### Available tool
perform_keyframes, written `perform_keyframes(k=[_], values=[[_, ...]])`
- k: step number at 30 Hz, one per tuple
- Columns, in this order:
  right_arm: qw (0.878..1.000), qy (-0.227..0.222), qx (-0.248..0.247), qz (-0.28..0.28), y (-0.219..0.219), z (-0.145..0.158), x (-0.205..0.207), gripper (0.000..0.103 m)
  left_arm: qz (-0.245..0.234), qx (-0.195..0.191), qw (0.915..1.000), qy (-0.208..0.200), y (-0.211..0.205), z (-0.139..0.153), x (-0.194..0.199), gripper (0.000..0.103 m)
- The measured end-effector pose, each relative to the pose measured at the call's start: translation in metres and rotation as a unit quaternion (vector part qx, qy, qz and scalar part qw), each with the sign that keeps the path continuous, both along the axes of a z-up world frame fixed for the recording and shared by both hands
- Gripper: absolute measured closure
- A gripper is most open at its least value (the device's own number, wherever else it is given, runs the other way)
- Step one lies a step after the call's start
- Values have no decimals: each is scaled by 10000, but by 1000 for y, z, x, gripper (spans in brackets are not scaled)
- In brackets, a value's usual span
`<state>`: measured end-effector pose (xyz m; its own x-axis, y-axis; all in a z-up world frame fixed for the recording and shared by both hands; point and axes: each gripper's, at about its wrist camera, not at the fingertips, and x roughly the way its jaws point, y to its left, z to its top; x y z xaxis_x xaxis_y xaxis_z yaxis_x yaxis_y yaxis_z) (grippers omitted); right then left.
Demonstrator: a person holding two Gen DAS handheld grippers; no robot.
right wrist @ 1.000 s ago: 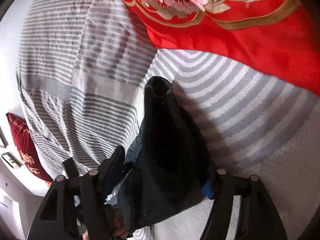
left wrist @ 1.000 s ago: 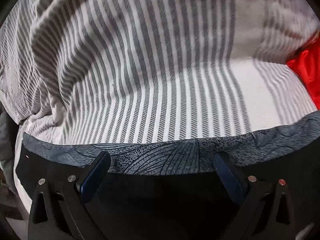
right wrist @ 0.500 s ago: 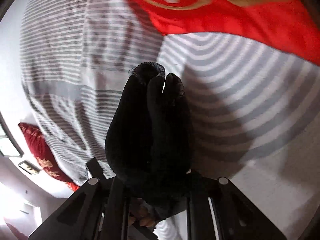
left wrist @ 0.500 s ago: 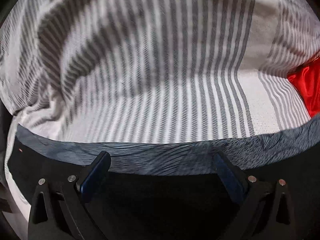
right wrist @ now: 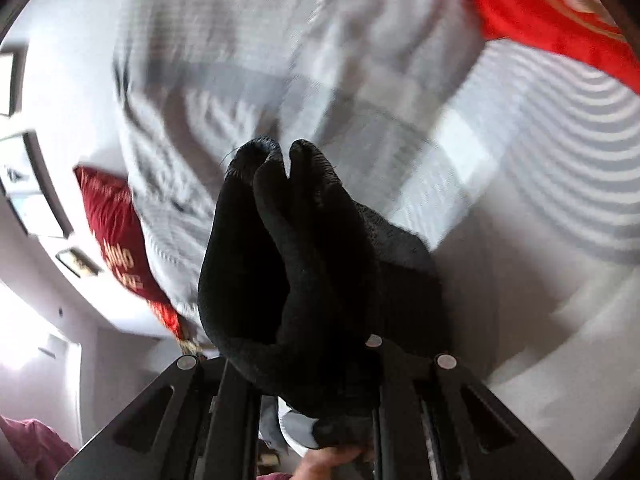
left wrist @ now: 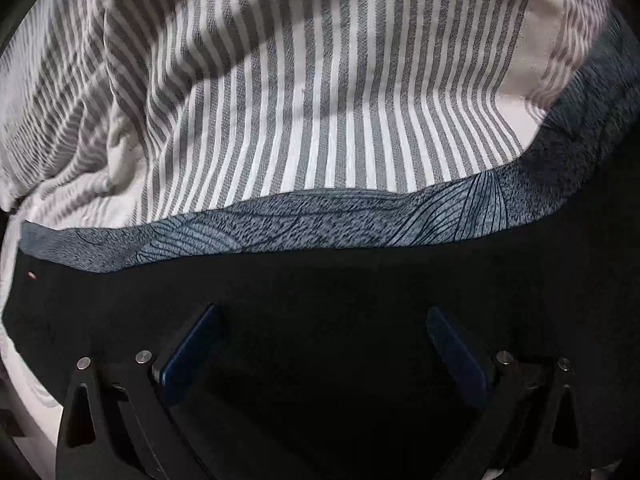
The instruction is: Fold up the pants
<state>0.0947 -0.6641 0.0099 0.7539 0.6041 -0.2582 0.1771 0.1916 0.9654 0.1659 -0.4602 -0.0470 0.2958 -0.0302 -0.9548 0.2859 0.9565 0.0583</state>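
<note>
The black pants lie flat on the striped bed sheet in the left wrist view, with a blue-grey patterned band along their far edge. My left gripper is open just above the black fabric, its blue pads wide apart and holding nothing. In the right wrist view my right gripper is shut on a bunched fold of the black pants, lifted above the bed. The fabric hides the fingertips.
A red embroidered quilt lies at the upper right of the bed. A dark red pillow sits by the headboard at the left. The striped sheet is rumpled at the left. Room walls show at the lower left.
My right gripper closed on the pants and lifted them, swinging toward the headboard. My left gripper drew back, so more black fabric lies ahead of it. The red quilt left its view.
</note>
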Motion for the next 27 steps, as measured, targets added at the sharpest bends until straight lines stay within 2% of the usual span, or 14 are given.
perform_keyframes(k=[2,5,9,11,15,18,19,21,23,25,27], values=[[9998,-19,-112,174,20,10,11,89,236,-62,9997,-81,20,9,2,0],[9980,-21,-380,503,56,25,30,89,652,-378,9968,-273,65,28,1,0],[9916,48,-817,998,112,31,55,89,962,-295,9941,-401,133,38,2,0],[9864,140,-1057,1249,146,28,65,89,1075,-210,9930,-447,153,40,-5,0],[9690,521,-1730,1683,209,9,82,89,1467,-16,9883,-409,210,35,-8,0],[9434,825,-2508,2009,255,-7,91,88,1699,103,9849,-320,244,27,-13,0],[9292,945,-2883,2110,272,-13,94,87,1741,121,9842,-305,250,25,-16,0],[9088,1140,-3320,2254,294,-25,97,77,1825,162,9827,-284,268,21,-20,0],[8946,1151,-3623,2349,307,-24,100,66,1893,163,9814,-261,284,19,-22,0],[8843,1018,-3771,2559,321,-12,99,36,1939,146,9806,-247,294,19,-25,0],[8799,955,-3703,2821,325,3,101,24,1973,101,9800,-240,304,24,-24,0]])
